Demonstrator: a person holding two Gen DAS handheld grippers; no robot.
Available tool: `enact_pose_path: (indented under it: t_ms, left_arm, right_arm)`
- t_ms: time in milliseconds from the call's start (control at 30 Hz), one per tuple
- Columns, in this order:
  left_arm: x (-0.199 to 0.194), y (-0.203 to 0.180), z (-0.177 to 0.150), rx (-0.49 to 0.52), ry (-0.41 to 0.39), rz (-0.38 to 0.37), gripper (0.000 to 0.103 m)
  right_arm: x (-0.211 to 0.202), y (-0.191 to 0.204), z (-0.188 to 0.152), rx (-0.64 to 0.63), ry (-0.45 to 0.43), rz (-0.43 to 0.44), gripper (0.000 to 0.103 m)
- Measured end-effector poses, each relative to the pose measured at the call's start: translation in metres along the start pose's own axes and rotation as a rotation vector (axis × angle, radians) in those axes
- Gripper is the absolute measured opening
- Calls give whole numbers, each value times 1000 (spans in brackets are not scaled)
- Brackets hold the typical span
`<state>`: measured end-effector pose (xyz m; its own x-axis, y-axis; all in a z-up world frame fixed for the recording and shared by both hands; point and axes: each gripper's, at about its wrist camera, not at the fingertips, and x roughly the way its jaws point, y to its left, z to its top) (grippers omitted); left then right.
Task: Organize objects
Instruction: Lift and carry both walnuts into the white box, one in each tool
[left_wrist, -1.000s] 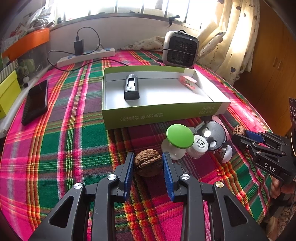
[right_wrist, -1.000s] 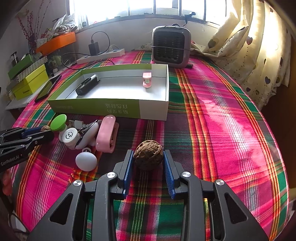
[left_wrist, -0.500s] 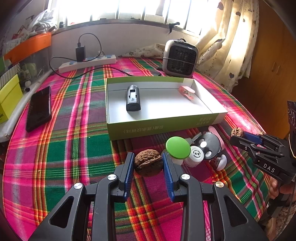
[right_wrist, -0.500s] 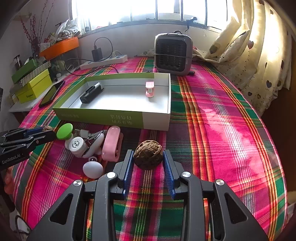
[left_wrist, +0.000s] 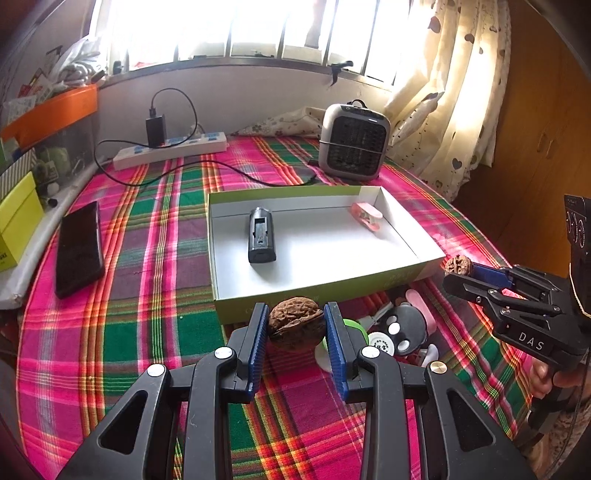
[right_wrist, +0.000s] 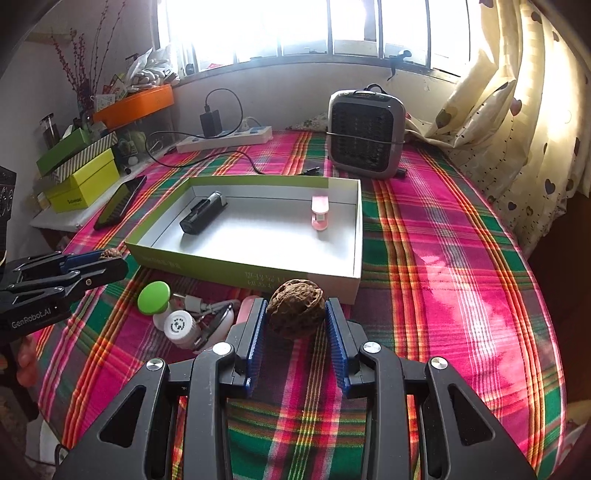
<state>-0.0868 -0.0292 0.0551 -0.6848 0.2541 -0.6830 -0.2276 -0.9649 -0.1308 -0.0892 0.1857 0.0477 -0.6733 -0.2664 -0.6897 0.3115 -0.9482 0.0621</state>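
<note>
Across the whole frame we see the plaid-covered worktop (left_wrist: 122, 317). At its centre lies the shallow green box (left_wrist: 317, 291), holding a black device (left_wrist: 261, 240) and a pink clip (left_wrist: 366, 216). At lower centre of the left wrist view, our left hand-held gripper (left_wrist: 295, 325) clamps a walnut (left_wrist: 295, 322) between its blue pads, in front of the box's near wall. At lower centre of the right wrist view, our right hand-held gripper (right_wrist: 295, 317) likewise grips a second walnut (right_wrist: 295, 312). Small clutter, including a green-capped item (right_wrist: 154, 292), sits just before the box.
</note>
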Motion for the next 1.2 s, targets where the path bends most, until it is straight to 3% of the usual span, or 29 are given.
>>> enact_pose_path:
  t_ms: [500, 1200]
  left_arm:
    - [22, 6, 27, -5, -1, 0, 28]
    - [59, 8, 37, -12, 46, 26, 28]
  right_arm:
    - [30, 8, 48, -39, -7, 67, 33]
    - [108, 19, 99, -73, 97, 124, 33]
